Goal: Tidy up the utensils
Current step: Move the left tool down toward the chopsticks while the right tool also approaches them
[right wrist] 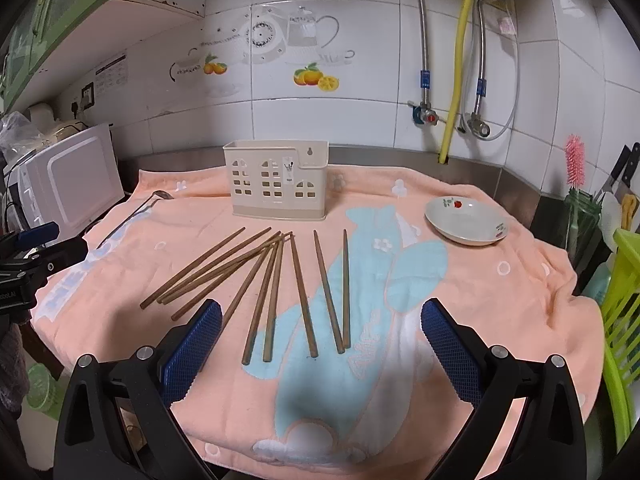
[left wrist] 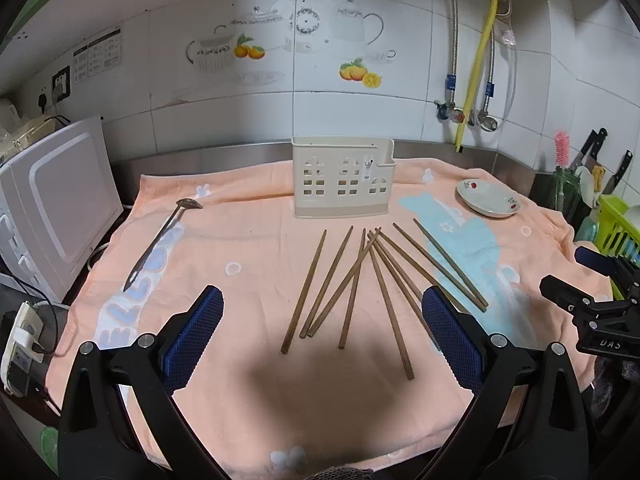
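Observation:
Several brown wooden chopsticks point(left wrist: 352, 276) point(right wrist: 276, 280) lie fanned out on a peach towel point(left wrist: 248, 248) point(right wrist: 480, 288). Behind them a cream plastic utensil holder point(left wrist: 342, 178) point(right wrist: 278, 180) stands upright with nothing showing above its rim. A metal spoon point(left wrist: 160, 236) point(right wrist: 148, 204) lies on the towel's left side. My left gripper point(left wrist: 322, 304) hovers open above the near ends of the chopsticks, nothing between its blue pads point(left wrist: 196, 332). My right gripper point(right wrist: 320, 316) is open too, over the right half of the fan, and holds nothing. The right gripper point(left wrist: 592, 292) also shows at the left wrist view's right edge.
A small white dish point(left wrist: 488, 198) point(right wrist: 466, 220) sits on the towel at the right. A white appliance point(left wrist: 52, 200) point(right wrist: 68, 184) stands at the left, a green rack point(left wrist: 620, 224) point(right wrist: 624, 300) and a jar with a pink brush point(right wrist: 576, 188) at the right. Tiled wall with pipes behind.

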